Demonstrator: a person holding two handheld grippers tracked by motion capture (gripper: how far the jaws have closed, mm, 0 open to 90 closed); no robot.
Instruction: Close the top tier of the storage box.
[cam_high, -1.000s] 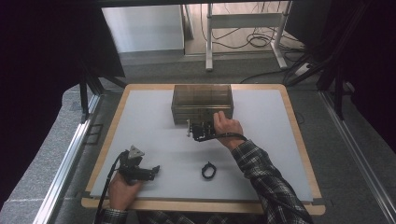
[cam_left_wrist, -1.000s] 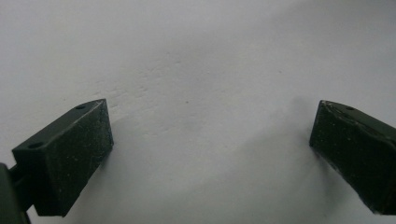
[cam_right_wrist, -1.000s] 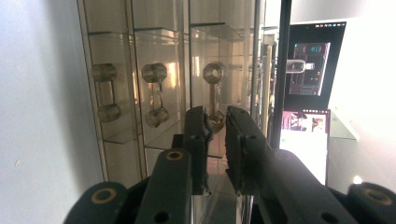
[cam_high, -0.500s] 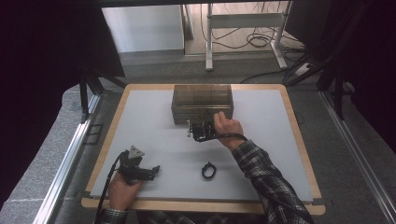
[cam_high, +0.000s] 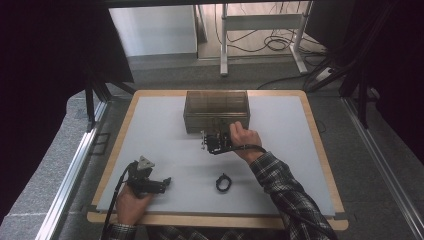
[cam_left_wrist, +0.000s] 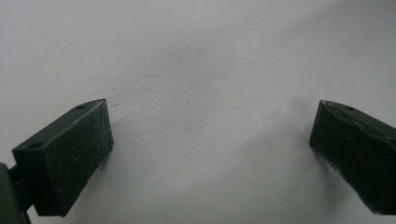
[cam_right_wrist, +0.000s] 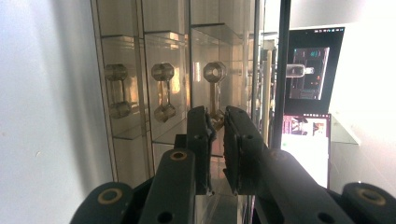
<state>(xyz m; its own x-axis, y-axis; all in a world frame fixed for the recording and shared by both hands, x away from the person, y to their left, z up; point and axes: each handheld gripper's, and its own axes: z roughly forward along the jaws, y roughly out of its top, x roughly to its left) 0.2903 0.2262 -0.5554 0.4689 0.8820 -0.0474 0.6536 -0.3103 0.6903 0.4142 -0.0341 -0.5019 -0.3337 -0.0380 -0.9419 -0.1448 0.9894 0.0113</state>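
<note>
Drawer knob (cam_right_wrist: 215, 93), a dumbbell-shaped handle on the near face of the smoked acrylic drawer box (cam_high: 216, 107) at the table's (cam_high: 150, 130) far middle, sits pinched between the nearly closed jaws of the right gripper (cam_right_wrist: 218, 140), its long axis running along the jaws. Left gripper (cam_high: 162, 183) rests wide open and empty near the table's near-left edge, well apart from the box; a small black ring (cam_high: 223, 183) lies between the two hands, nearer the right.

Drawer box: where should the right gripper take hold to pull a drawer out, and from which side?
Take the drawer handle by its thin bar between the two knobs, coming straight at the drawer box front on the person's side. The bar stands off the panel, so a jaw fits each side. The right gripper looks shut on it.
</note>
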